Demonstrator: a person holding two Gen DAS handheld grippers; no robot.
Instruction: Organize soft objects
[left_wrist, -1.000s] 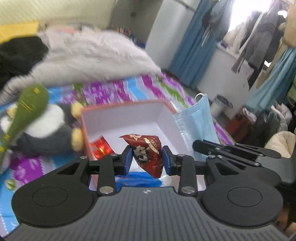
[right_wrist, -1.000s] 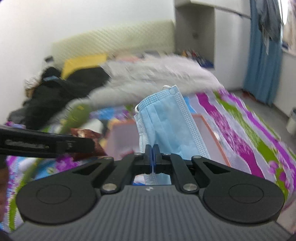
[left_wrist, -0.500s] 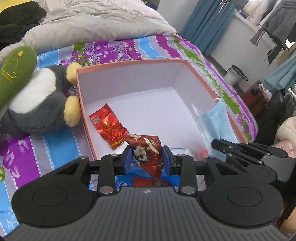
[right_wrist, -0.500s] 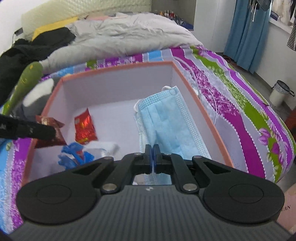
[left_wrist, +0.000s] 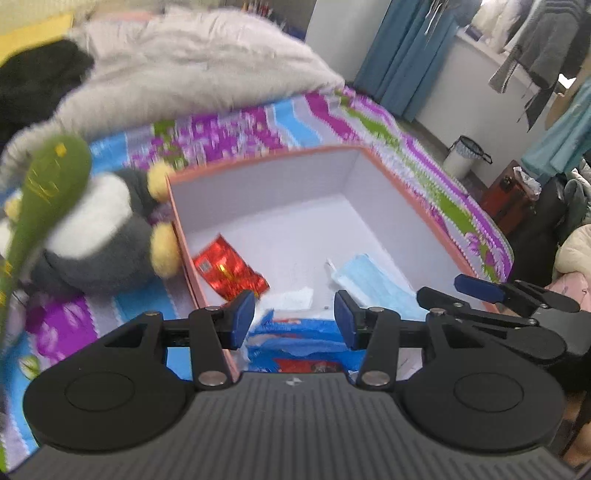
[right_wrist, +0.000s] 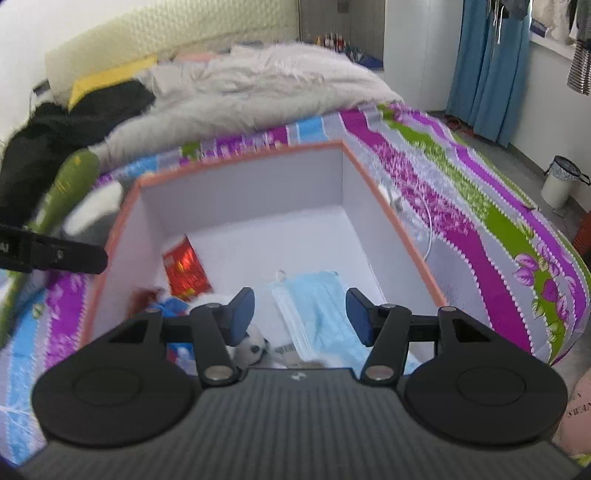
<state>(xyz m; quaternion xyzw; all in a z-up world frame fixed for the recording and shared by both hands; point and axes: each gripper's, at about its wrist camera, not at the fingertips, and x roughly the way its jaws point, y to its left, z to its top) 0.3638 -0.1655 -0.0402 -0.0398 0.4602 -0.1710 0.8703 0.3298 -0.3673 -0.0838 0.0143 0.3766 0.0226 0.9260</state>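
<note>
An orange-rimmed box (left_wrist: 402, 192) with a white inside stands on the bed; it also shows in the right wrist view (right_wrist: 384, 206). In it lie a blue face mask (left_wrist: 373, 284) (right_wrist: 317, 302), a shiny red packet (left_wrist: 229, 269) (right_wrist: 184, 269), a dark red packet (right_wrist: 146, 297), blue wrappers (left_wrist: 295, 343) and a small panda toy (right_wrist: 251, 347). My left gripper (left_wrist: 294, 319) is open and empty above the box's near edge. My right gripper (right_wrist: 300, 316) is open and empty above the mask.
A grey-and-white plush penguin (left_wrist: 99, 229) and a green plush (left_wrist: 44, 192) lie left of the box on the striped bedsheet (right_wrist: 480, 236). A grey quilt (right_wrist: 240, 96) and black clothes (right_wrist: 55, 129) lie behind. A bin (right_wrist: 561, 181) stands on the floor at right.
My left gripper opened and let go of the dark red packet into the box. My right gripper opened and dropped the blue mask onto the box floor. Both grippers tilted up a little.
</note>
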